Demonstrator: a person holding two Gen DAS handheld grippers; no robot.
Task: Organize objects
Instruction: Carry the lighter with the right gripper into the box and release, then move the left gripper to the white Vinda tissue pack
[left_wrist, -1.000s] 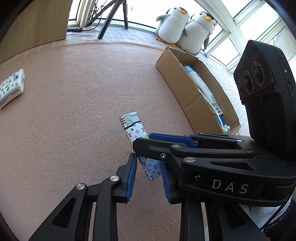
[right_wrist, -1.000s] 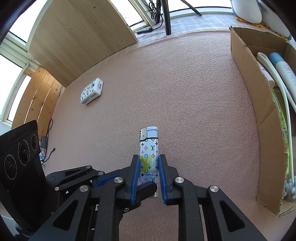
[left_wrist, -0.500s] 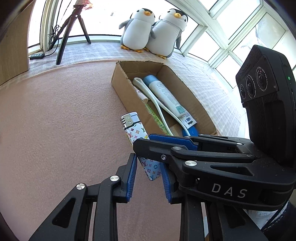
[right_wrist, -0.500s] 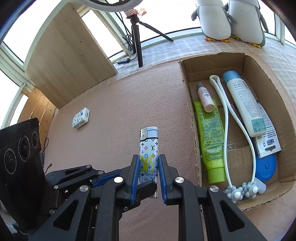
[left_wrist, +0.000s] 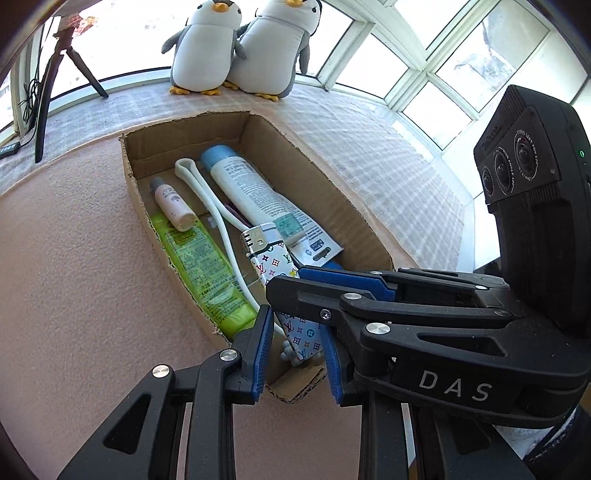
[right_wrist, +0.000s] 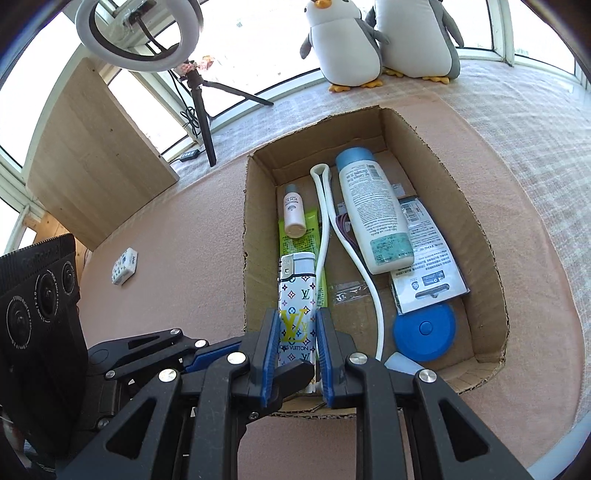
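Through my left wrist camera I count two plush grey-and-white penguins (left_wrist: 236, 48) on the sill behind one open brown cardboard box (left_wrist: 354, 206). In the box lie one tall white bottle with a pale blue cap (left_wrist: 243, 188), one small pinkish bottle with a grey cap (left_wrist: 171, 205), one lime-green tube (left_wrist: 201, 269), one long white looped strap (left_wrist: 214, 218) and one printed card packet (left_wrist: 314, 243). My left gripper (left_wrist: 295, 352) has its blue-padded jaws spread wide and grips nothing; the white lighter with coloured monogram print and a silver metal top (left_wrist: 273, 269) hangs in the gap between them, above the near end of the box, its long axis slanting, metal top pointing away and to the left. My right gripper (left_wrist: 343, 284) crosses in from the right and has the lighter pinched. From my right wrist camera I again count two penguins (right_wrist: 380, 40), one box (right_wrist: 480, 236) and the same contents, plus one round blue disc (right_wrist: 424, 332) in the near right corner. My right gripper (right_wrist: 295, 354) is closed tight on the lower half of the lighter (right_wrist: 297, 288), which points straight away from me, top forward, over the box's near left part above the green tube (right_wrist: 295, 236). One small white patterned pack (right_wrist: 125, 266) lies on the pink mat (right_wrist: 177, 236), well left of the box, and one ring light on a tripod (right_wrist: 140, 29) stands by the window.
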